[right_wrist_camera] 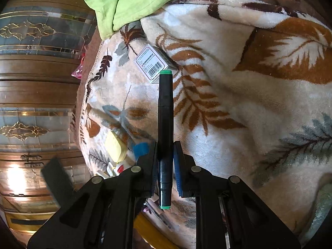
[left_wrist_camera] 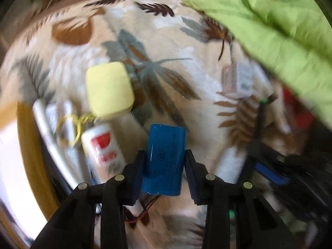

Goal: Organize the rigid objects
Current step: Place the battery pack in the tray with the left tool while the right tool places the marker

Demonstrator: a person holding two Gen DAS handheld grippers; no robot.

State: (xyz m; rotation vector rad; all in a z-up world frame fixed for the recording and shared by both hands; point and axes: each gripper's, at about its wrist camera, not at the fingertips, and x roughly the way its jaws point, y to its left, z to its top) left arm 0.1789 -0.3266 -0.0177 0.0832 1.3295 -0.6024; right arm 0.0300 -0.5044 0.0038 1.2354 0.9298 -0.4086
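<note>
My left gripper (left_wrist_camera: 165, 157) is shut on a blue battery pack (left_wrist_camera: 164, 159) with red and black wires, held above the leaf-patterned blanket (left_wrist_camera: 186, 108). My right gripper (right_wrist_camera: 165, 147) is shut on a black marker (right_wrist_camera: 165, 128) with green ends, pointing forward over the blanket. The right gripper and its marker also show in the left wrist view (left_wrist_camera: 260, 116). A yellow square case (left_wrist_camera: 110, 89) and a white tube with a red label (left_wrist_camera: 101, 145) lie to the left of the battery pack. A small white box with a barcode (right_wrist_camera: 152, 63) lies beyond the marker tip.
A green cloth (left_wrist_camera: 269, 31) covers the blanket's far right side. White items bound with a yellow rubber band (left_wrist_camera: 68, 128) lie by the brown bed edge (left_wrist_camera: 27, 141). A wooden cabinet with glass panels (right_wrist_camera: 37, 72) stands left of the bed.
</note>
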